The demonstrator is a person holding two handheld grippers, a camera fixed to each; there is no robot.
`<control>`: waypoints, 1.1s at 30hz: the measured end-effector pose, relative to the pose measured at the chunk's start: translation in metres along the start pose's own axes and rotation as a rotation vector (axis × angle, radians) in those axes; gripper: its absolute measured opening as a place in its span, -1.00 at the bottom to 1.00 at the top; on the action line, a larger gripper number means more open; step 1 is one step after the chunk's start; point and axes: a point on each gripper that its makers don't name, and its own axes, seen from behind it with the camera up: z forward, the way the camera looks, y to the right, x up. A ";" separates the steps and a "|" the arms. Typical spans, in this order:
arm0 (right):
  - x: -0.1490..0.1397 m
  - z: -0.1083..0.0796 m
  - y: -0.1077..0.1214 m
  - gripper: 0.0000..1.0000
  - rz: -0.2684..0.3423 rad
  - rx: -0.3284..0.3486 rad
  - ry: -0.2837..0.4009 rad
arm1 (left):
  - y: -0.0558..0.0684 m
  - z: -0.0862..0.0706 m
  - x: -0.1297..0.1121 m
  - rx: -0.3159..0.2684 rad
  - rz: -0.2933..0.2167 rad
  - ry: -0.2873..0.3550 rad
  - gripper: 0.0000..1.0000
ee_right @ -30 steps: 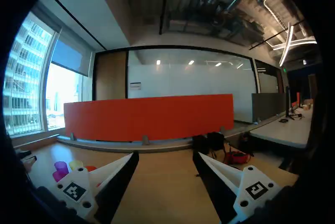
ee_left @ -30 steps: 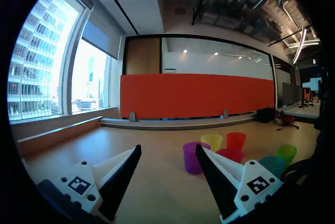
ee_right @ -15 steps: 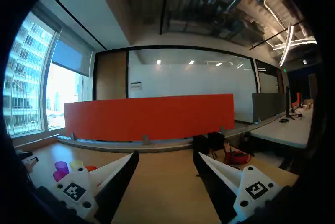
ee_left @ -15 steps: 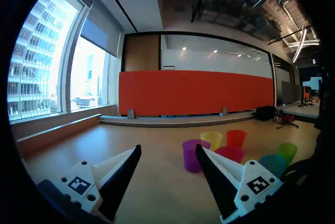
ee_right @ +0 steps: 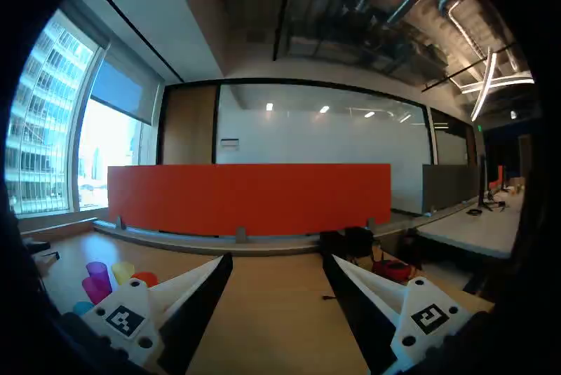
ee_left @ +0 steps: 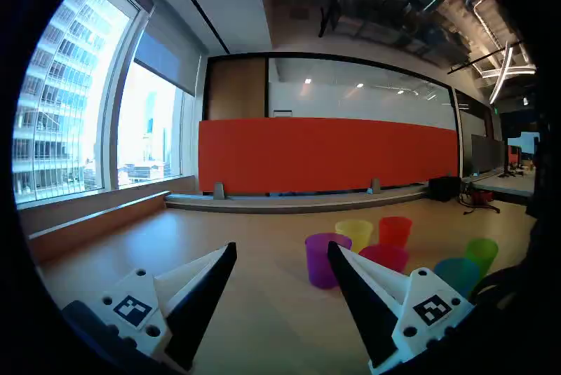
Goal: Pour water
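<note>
The left claw (ee_left: 280, 280) hangs wide and empty above the wooden counter (ee_left: 238, 235). Ahead of it and off to its right, reading left to right, stand the purple cup (ee_left: 320, 261), nearest the gap between its fingers, then the yellow cup (ee_left: 354, 231), pink cup (ee_left: 384, 256), orange cup (ee_left: 395, 229), teal cup (ee_left: 454, 273) and green cup (ee_left: 482, 252). That makes six in all, one of each colour, every one upright with its mouth up. The right claw (ee_right: 277, 298), also wide and empty, has them low at its far left, well apart from it, so the left claw looks the nearer for a grasp. Which cup holds water I cannot tell.
</note>
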 end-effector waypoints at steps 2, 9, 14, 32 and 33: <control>-0.004 0.000 0.001 0.99 -0.016 0.003 0.002 | 0.000 0.000 0.000 0.000 0.000 0.000 0.92; -0.028 0.005 0.003 0.99 -0.027 0.013 0.006 | 0.000 0.001 0.000 0.000 0.001 0.000 0.92; -0.042 0.007 -0.003 0.98 -0.003 0.047 0.023 | 0.000 0.001 0.000 0.000 0.001 0.000 0.93; -0.092 0.011 -0.010 0.99 0.011 0.069 -0.006 | -0.001 0.000 0.000 0.000 0.001 0.000 0.92; -0.094 0.011 -0.010 0.99 0.013 0.068 -0.009 | -0.001 0.000 0.000 0.000 0.001 0.000 0.92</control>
